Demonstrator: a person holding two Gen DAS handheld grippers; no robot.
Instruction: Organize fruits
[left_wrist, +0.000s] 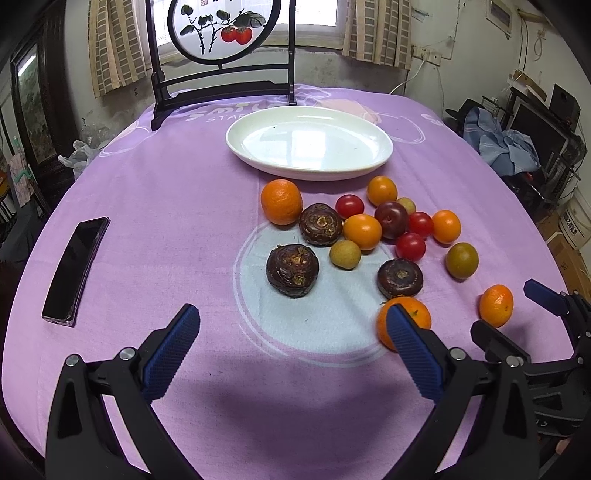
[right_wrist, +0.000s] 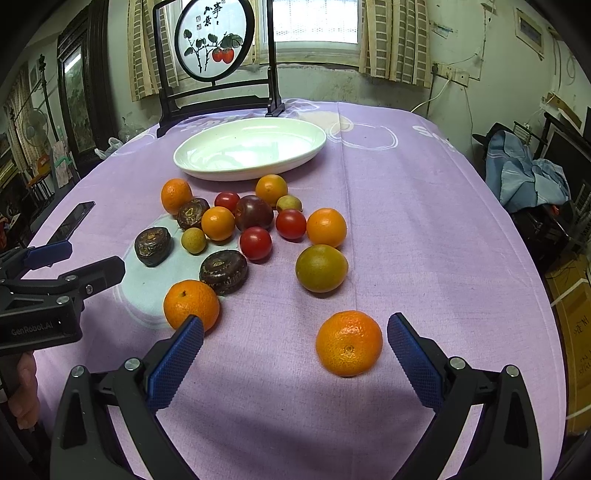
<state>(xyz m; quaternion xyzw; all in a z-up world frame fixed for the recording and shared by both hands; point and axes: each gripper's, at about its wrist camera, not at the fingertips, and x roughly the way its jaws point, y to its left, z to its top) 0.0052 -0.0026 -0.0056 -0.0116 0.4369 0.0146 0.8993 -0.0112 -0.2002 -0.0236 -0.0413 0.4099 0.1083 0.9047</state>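
Note:
A pile of small fruits lies on the purple tablecloth: oranges, red tomatoes (left_wrist: 410, 246), dark water chestnuts (left_wrist: 292, 270), a dark plum (right_wrist: 253, 213) and a greenish orange (right_wrist: 321, 268). An empty white oval plate (left_wrist: 309, 147) sits behind them; it also shows in the right wrist view (right_wrist: 251, 148). My left gripper (left_wrist: 295, 347) is open and empty, near a mandarin (left_wrist: 417, 314). My right gripper (right_wrist: 295, 350) is open, with a mandarin (right_wrist: 349, 342) lying between its fingers, untouched. The right gripper also shows in the left wrist view (left_wrist: 517, 310).
A black phone (left_wrist: 75, 271) lies at the left of the table. A dark wooden stand with a round painted panel (left_wrist: 221, 59) stands behind the plate. Clutter and blue cloth (right_wrist: 524, 177) lie off the table's right side.

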